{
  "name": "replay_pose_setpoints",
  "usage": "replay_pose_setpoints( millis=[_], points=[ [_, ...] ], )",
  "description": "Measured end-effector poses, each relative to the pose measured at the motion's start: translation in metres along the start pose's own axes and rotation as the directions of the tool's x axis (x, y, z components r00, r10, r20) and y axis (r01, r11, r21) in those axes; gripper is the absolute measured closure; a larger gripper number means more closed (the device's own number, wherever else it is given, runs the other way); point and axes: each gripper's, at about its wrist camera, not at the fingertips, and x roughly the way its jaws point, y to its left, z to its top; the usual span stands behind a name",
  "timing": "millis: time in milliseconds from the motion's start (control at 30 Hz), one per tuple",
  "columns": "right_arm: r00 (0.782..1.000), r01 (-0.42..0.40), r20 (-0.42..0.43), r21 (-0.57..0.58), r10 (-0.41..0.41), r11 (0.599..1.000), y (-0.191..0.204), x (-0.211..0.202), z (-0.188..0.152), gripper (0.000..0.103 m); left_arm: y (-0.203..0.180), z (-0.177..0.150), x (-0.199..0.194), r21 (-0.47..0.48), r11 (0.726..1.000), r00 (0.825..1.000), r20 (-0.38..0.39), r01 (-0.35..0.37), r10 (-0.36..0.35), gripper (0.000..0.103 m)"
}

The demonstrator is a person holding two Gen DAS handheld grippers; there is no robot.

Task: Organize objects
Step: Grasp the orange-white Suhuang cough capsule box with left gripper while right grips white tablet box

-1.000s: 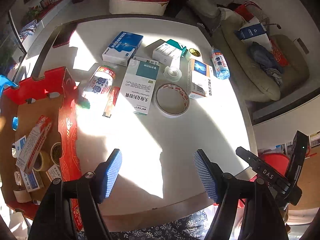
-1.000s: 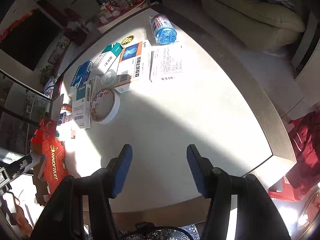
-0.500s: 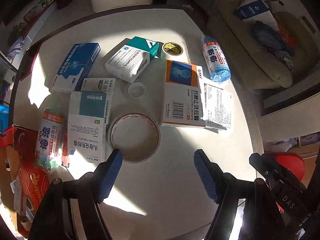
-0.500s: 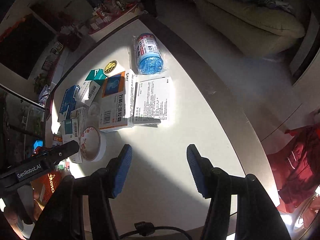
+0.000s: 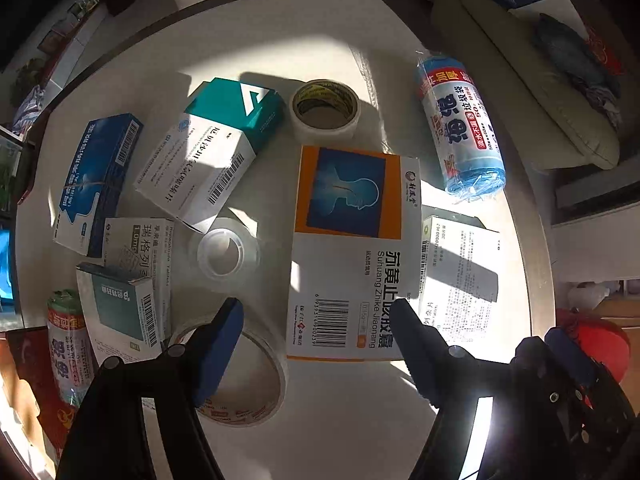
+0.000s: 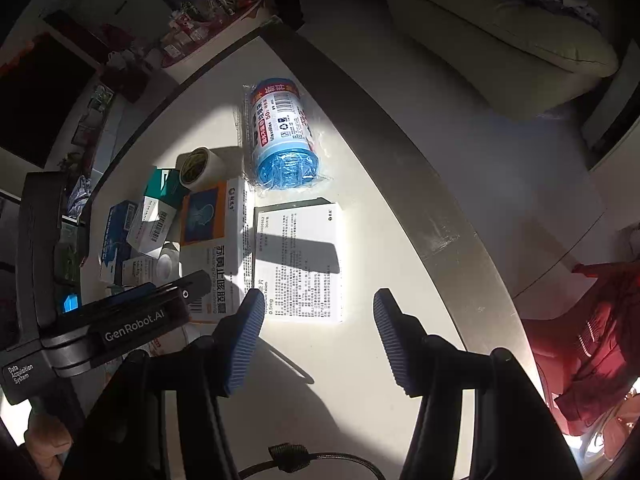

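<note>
1. Orange-and-white flat cardboard medicine box: lies flat on the white tabletop, directly ahead of the left hand-held gripper, between its fingertips.
2. Left hand-held gripper: jaws apart, empty. Right hand-held gripper: jaws apart, empty, over the white printed box.
3. Judgement: light, stiff, crushable; glossy faces may slip.
4. Pinch across the long edges, near the barcode end.
</note>
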Motion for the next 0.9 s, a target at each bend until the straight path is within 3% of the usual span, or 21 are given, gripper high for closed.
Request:
replay_pose_setpoints(
  millis=[133, 300, 500, 700, 867, 900],
  points=[
    [1.0, -0.004, -0.014, 0.025, 0.005, 1.0, -0.003, 0.01, 0.01, 0.047, -0.005, 0.005, 0.005, 0.009, 1.0, 1.0, 0.007, -0.021, 0.021, 0.024],
    [0.997, -0.015, -0.079, 0.021, 0.016, 1.0, 0.009, 0.034, 0.02, 0.047, 0.017, 0.002, -0.006, -0.072, 0.997, 0.999, 0.046, -0.016, 0.019, 0.024],
    [0.992, 0.07, -0.098, -0.066, -0.076, 0.995, 0.033, 0.054, 0.025, 0.047, 0.052, -0.002, -0.016, -0.129, 0.992, 0.998, 0.058, 0.008, 0.0, 0.023],
    [0.988, 0.114, -0.094, -0.121, -0.125, 0.986, 0.049, 0.063, 0.027, 0.04, 0.072, -0.007, -0.019, -0.141, 0.99, 0.998, 0.058, 0.029, -0.021, 0.023],
    [0.962, 0.25, -0.064, -0.197, -0.267, 0.948, 0.059, 0.072, 0.025, 0.039, 0.073, -0.01, -0.019, -0.141, 0.989, 0.998, 0.055, 0.049, -0.041, 0.023],
    [0.963, 0.246, -0.062, -0.194, -0.262, 0.95, 0.058, 0.074, 0.025, 0.037, 0.073, -0.009, -0.019, -0.141, 0.989, 0.997, 0.058, 0.05, -0.042, 0.024]
  ],
)
